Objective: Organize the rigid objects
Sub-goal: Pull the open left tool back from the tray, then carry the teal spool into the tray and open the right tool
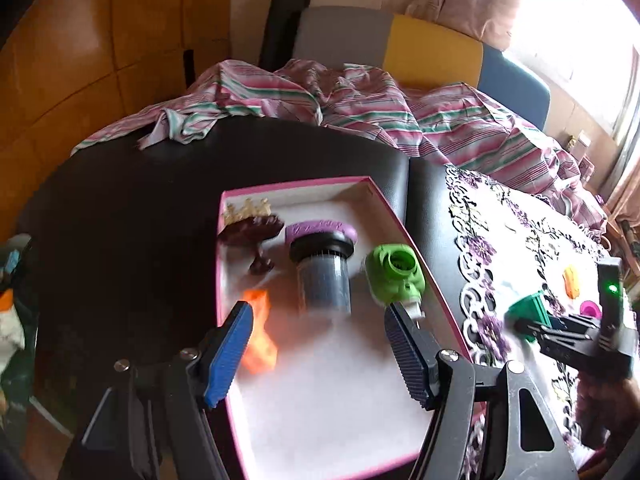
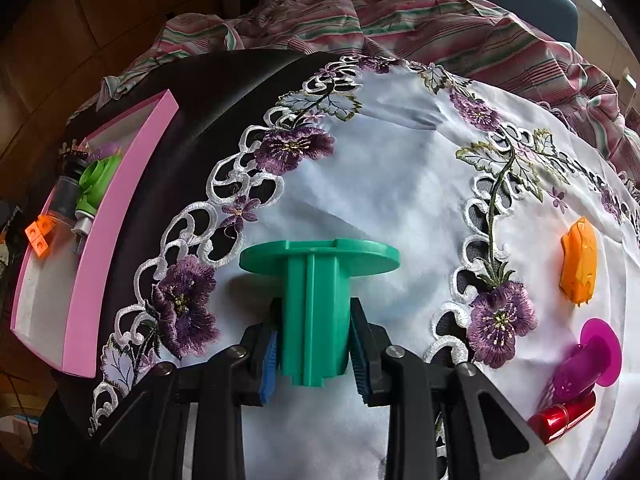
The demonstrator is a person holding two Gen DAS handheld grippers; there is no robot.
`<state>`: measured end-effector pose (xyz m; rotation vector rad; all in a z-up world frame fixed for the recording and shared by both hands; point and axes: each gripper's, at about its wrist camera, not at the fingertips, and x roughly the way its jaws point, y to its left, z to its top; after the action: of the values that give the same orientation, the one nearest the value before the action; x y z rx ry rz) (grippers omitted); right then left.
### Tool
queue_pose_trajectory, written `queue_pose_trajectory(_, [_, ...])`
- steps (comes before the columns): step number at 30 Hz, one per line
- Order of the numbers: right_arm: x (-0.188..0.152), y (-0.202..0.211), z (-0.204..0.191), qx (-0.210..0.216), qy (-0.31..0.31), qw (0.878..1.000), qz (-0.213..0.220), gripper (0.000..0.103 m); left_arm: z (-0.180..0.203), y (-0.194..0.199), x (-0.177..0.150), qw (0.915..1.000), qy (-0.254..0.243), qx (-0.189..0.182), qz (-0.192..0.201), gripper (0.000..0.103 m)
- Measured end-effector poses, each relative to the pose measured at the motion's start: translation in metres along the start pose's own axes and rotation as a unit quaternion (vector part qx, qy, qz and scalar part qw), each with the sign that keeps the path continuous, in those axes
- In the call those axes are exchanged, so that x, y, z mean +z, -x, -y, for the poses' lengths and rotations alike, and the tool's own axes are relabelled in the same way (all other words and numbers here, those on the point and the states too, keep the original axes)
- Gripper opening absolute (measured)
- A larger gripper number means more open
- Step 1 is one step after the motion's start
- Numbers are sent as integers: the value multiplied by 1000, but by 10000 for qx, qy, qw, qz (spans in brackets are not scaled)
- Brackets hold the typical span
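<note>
Left wrist view: left gripper (image 1: 318, 344) spread wide, empty, above pink box (image 1: 394, 216) already holding green piece (image 1: 394, 276), dark cylinder (image 1: 322, 276), orange block (image 1: 260, 332).

Right wrist view: right gripper (image 2: 312, 354) pinching green spool (image 2: 316, 296) by its stem over embroidered cloth (image 2: 400, 184); long axis roughly upright, flange pointing away from camera. Step judged: carrying spool; next, leftward transfer into box, release clear of contents.

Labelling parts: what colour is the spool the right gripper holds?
Teal green spool, clearest in the right wrist view.
</note>
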<state>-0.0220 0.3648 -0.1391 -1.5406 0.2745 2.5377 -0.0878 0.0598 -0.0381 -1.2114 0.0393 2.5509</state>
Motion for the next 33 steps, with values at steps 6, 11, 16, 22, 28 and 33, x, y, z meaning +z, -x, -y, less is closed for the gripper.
queue_pose_trajectory(6, [-2, 0, -1, -25, 30, 10000, 52, 30, -6, 16, -18, 9999, 89, 129, -48, 69])
queue_pose_trajectory(11, [-2, 1, -1, -22, 49, 9999, 93, 30, -14, 25, -28, 9996, 140, 241, -17, 69])
queue_pose_trajectory(16, [-3, 1, -1, -13, 47, 9999, 139, 30, -22, 30, -33, 9993, 221, 304, -27, 69])
queue_pose_trajectory(22, [-3, 1, -2, -21, 23, 9999, 158, 30, -29, 29, -41, 9990, 266, 341, -79, 69])
queue_pose_trajectory(28, [-2, 2, -3, -93, 7, 9999, 107, 30, -35, 30, -46, 9988, 331, 336, -103, 69])
queue_pose_trajectory(33, [1, 4, -4, -231, -107, 9997, 21, 29, -39, 32, -49, 9987, 369, 326, -111, 69])
